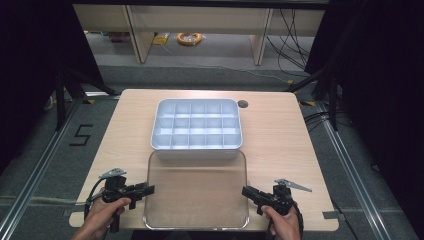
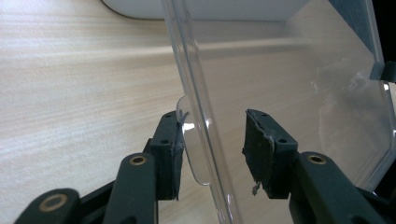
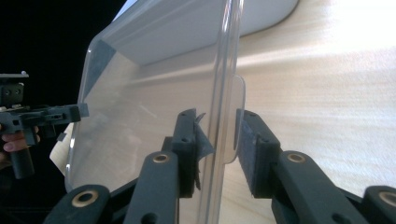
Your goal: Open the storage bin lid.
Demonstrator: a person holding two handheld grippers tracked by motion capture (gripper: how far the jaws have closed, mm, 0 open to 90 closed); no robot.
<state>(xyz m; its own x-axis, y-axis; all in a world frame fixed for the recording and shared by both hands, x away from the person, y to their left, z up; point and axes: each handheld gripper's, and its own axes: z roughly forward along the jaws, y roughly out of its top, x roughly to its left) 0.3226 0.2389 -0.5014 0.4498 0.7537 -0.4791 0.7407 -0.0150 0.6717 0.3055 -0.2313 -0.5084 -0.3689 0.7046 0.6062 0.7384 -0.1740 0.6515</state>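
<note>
A clear plastic lid (image 1: 197,190) lies flat on the wooden table (image 1: 125,135), just in front of a white compartment box (image 1: 196,150). My left gripper (image 1: 150,189) is at the lid's left edge. In the left gripper view this gripper (image 2: 212,140) is open, with the lid's rim and small tab (image 2: 191,140) between the jaws, against the left pad. My right gripper (image 1: 245,191) is at the lid's right edge. Its jaws (image 3: 217,135) straddle the rim and tab (image 3: 236,116) with a narrow gap, open. The box's compartments look empty.
The table's front edge is close under both hands. A round cable hole (image 1: 243,104) sits behind the box at the right. Bare wood lies left and right of the box. Dark frame legs and cables stand on the floor around the table.
</note>
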